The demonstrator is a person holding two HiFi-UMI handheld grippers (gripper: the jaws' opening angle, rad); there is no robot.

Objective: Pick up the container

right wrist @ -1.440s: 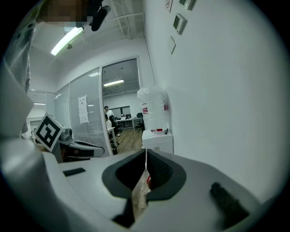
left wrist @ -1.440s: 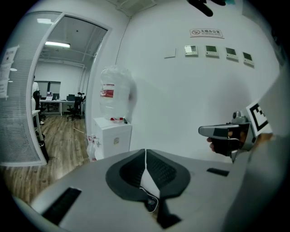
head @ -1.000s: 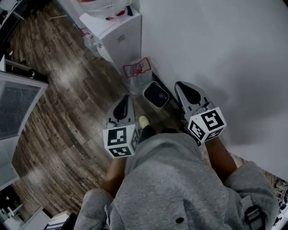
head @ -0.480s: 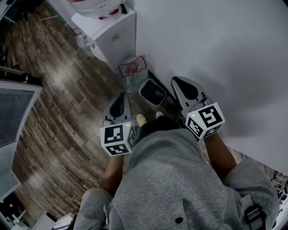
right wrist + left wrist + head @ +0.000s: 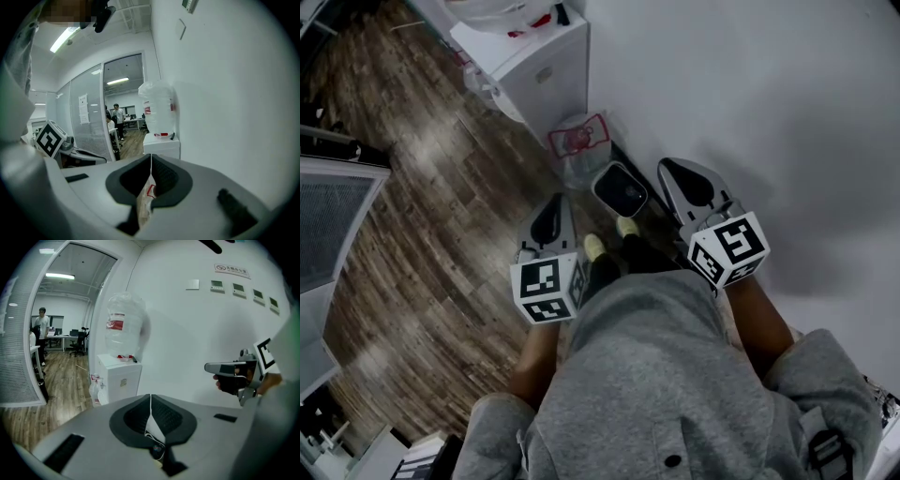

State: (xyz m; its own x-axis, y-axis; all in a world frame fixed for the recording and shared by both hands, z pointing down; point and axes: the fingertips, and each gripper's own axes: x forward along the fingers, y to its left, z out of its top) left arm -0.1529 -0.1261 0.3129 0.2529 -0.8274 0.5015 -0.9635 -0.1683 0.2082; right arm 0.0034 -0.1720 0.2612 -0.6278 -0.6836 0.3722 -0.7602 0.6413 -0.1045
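while both hover over the floor (image 5: pixel 441 234) | left gripper (image 5: pixel 150 401) pressed together, empty | right gripper (image 5: pixel 151 161) pressed together, empty | one container (image 5: pixel 621 188)

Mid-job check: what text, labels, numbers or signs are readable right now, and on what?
Nothing can be quoted.
Wall sign: print too small to read.
Water bottle label: red, blurred, unreadable.
Notice on glass partition: too small.
Wall control panels: displays unreadable.
Marker cubes: square patterns only, no words.
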